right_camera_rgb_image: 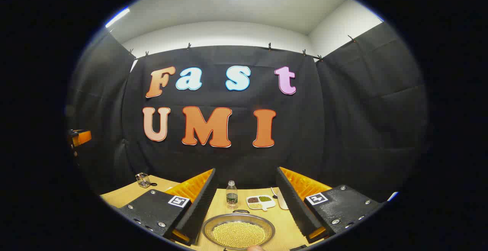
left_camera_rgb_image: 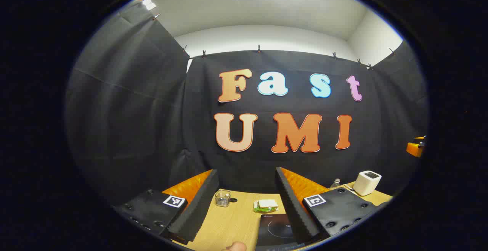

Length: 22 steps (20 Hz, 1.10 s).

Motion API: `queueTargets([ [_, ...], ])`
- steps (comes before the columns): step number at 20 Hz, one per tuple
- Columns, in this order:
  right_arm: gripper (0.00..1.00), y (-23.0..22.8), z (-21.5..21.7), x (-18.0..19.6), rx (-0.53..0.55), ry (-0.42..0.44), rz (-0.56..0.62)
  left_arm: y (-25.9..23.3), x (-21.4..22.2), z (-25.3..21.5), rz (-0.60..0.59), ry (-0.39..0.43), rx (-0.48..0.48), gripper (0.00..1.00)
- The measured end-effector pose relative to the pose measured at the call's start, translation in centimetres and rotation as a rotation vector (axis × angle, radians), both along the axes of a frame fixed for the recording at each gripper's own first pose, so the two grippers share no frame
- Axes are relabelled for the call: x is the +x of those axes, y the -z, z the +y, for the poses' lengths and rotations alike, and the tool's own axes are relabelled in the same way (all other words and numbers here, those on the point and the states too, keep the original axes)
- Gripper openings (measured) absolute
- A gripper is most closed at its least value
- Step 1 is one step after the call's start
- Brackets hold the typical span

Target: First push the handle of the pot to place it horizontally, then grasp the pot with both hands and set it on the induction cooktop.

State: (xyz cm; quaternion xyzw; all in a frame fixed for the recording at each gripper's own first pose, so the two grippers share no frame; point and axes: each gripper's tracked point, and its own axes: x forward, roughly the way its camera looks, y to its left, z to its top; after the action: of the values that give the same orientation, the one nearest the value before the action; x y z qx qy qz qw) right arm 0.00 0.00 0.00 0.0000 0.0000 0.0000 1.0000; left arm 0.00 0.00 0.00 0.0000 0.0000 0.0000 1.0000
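The right hand-held gripper [right_camera_rgb_image: 246, 205] is hanging released above the pot [right_camera_rgb_image: 238, 230], and we are risking spilling its heaped grains with a hard handle push.

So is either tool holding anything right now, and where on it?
Nothing is held. The left tool is open above the table, with the cooktop below it; the right tool is open above the pot.

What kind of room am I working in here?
Likely a staged recording booth set up as a kitchen: black cloth walls clipped up around a wooden table, with an induction cooktop and a pot of yellow beans.
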Motion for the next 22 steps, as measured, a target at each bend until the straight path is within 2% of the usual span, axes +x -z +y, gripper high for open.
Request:
queueTargets([
  [1, 1.0, 0.0, 0.1, 0.1, 0.006, -0.003, 0.005, 0.0, 0.1, 0.1, 0.002, 0.0, 0.002, 0.98],
  [2, 0.95, 0.0, 0.2, 0.1, 0.01, -0.005, 0.011, 0.0, 0.1, 0.0, 0.005, 0.004, -0.001, 0.98],
  [3, 1.0, 0.1, 0.1, 0.1, 0.011, -0.007, 0.016, 0.1, 0.1, -0.1, 0.012, 0.008, -0.006, 0.98],
  [4, 0.95, 0.2, 0.0, 0.1, 0.008, -0.004, 0.018, 0.1, 0.1, -0.3, 0.018, 0.015, -0.011, 0.98],
  [5, 1.0, 0.2, -0.1, 0.2, 0.006, 0.0, 0.021, 0.1, 0.1, -0.5, 0.021, 0.018, -0.013, 0.99],
  [7, 1.0, 0.2, -0.2, 0.1, 0.005, 0.002, 0.024, -0.1, 0.0, -0.3, 0.019, 0.015, -0.01, 0.98],
  [8, 0.95, 0.3, -0.2, 0.1, 0.006, 0.001, 0.027, -0.1, 0.2, -0.4, 0.016, 0.014, -0.009, 0.98],
  [11, 0.95, 0.4, -0.4, 0.2, 0.009, 0.0, 0.03, -0.3, 0.1, -0.5, 0.009, 0.014, -0.007, 0.99],
  [12, 1.0, 0.4, -0.3, 0.1, 0.011, 0.0, 0.032, -0.3, 0.1, -0.6, 0.011, 0.016, -0.01, 0.99],
  [13, 1.0, 0.6, -0.2, 0.1, 0.01, -0.002, 0.035, -0.2, 0.2, -0.7, 0.012, 0.02, -0.012, 0.99],
  [14, 0.94, 0.7, 0.0, 0.1, 0.009, -0.007, 0.039, -0.2, 0.1, -0.7, 0.015, 0.023, -0.014, 0.99],
  [17, 0.86, 1.2, -0.1, 0.0, 0.004, -0.004, 0.056, 0.0, 0.0, -0.9, 0.025, 0.026, -0.023, 0.99],
  [18, 0.89, 1.4, 0.2, 0.0, 0.001, -0.013, 0.057, 0.0, -0.1, -0.8, 0.027, 0.028, -0.025, 0.99],
  [20, 0.7, 1.5, 0.6, -0.3, 0.006, -0.036, 0.059, 0.0, -0.1, -0.9, 0.03, 0.03, -0.026, 0.99],
  [22, 0.64, 1.9, 0.8, -0.5, 0.005, -0.045, 0.063, 0.0, 0.0, -0.8, 0.028, 0.027, -0.026, 0.99],
])
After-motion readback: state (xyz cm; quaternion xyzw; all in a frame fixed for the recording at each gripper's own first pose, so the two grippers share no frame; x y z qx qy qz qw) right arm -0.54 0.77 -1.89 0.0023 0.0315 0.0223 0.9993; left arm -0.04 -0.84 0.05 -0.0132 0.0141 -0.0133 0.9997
